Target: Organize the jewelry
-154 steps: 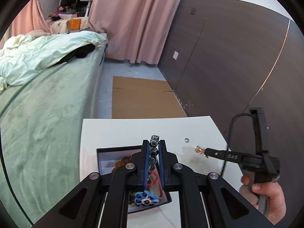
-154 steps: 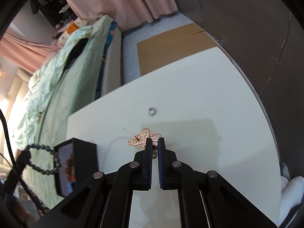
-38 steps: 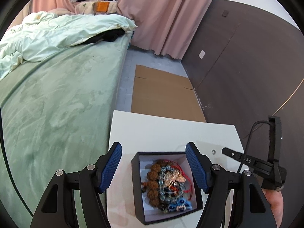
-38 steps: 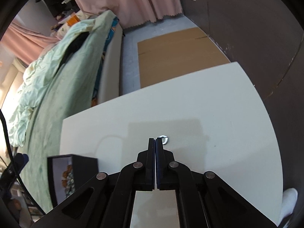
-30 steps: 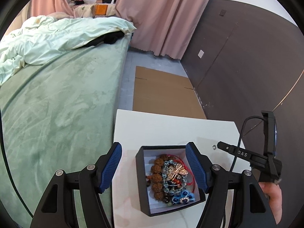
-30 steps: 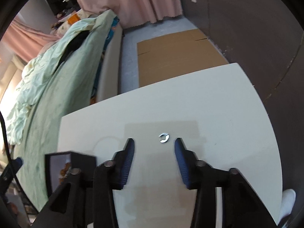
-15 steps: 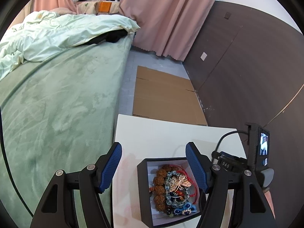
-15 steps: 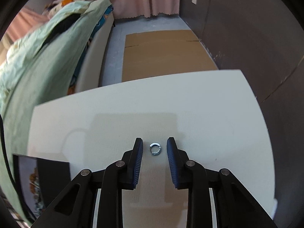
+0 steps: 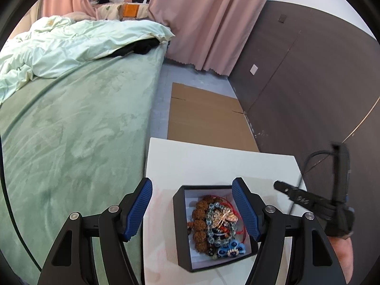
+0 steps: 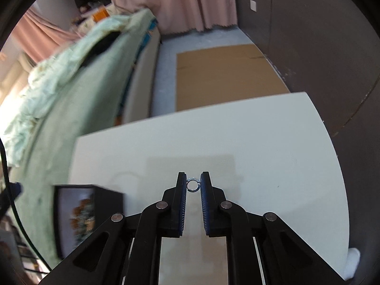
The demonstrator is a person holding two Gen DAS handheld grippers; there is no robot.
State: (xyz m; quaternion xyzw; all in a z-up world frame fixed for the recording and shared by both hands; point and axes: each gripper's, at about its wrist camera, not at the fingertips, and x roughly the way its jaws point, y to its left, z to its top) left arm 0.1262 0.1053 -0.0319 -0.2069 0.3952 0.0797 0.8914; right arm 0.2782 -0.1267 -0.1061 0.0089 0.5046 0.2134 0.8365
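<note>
Two blue-padded jaws of the right gripper (image 10: 192, 181) are closing on a small silver ring (image 10: 192, 185) mid-table (image 10: 273, 142); left gripper (image 9: 192, 187) gapes wide over the jewelry box (image 9: 181, 223).

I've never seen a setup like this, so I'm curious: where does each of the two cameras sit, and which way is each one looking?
Left wrist view: sits on the left gripper, looks down at the black box of jewelry between its wide-apart fingers; the right gripper and a hand show.
Right wrist view: sits on the right gripper, looks down at a small ring between its closing fingers.
Shared: white table, box, bed, cardboard, curtain.
</note>
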